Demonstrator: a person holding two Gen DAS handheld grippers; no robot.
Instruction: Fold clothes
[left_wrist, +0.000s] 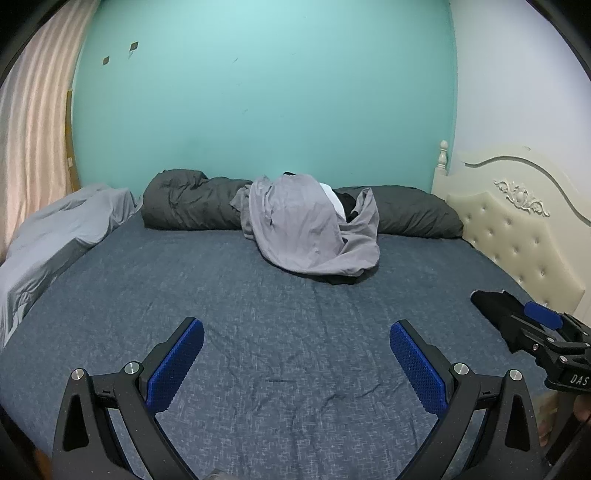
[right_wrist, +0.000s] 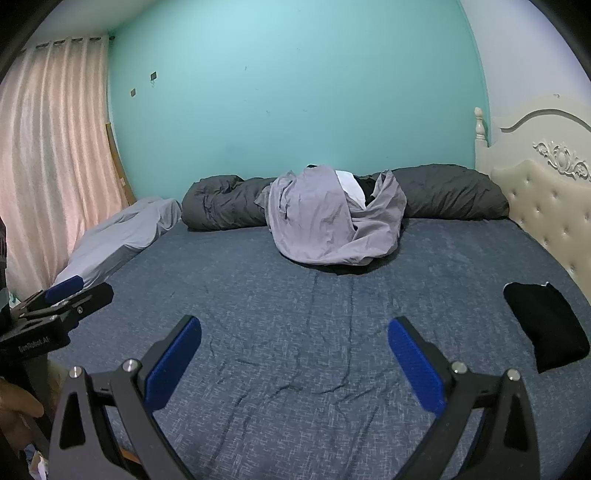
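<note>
A heap of clothes lies at the far middle of the blue bed (left_wrist: 258, 295) (right_wrist: 280, 314): a crumpled light grey garment (left_wrist: 306, 229) (right_wrist: 325, 221) on top, with white and black pieces showing under it. A folded black garment (right_wrist: 546, 325) (left_wrist: 495, 306) rests near the bed's right side. My left gripper (left_wrist: 297, 358) hovers open over the near part of the bed, nothing between its blue pads. My right gripper (right_wrist: 294, 358) is open too, beside it on the right, and empty. Each gripper shows at the edge of the other's view.
A rolled dark grey duvet (left_wrist: 192, 203) (right_wrist: 229, 206) lies along the teal wall behind the heap. A light grey sheet (left_wrist: 62, 229) (right_wrist: 122, 232) is bunched at the left edge by the pink curtain (right_wrist: 51, 155). A cream padded headboard (left_wrist: 517, 229) (right_wrist: 546, 199) bounds the right side.
</note>
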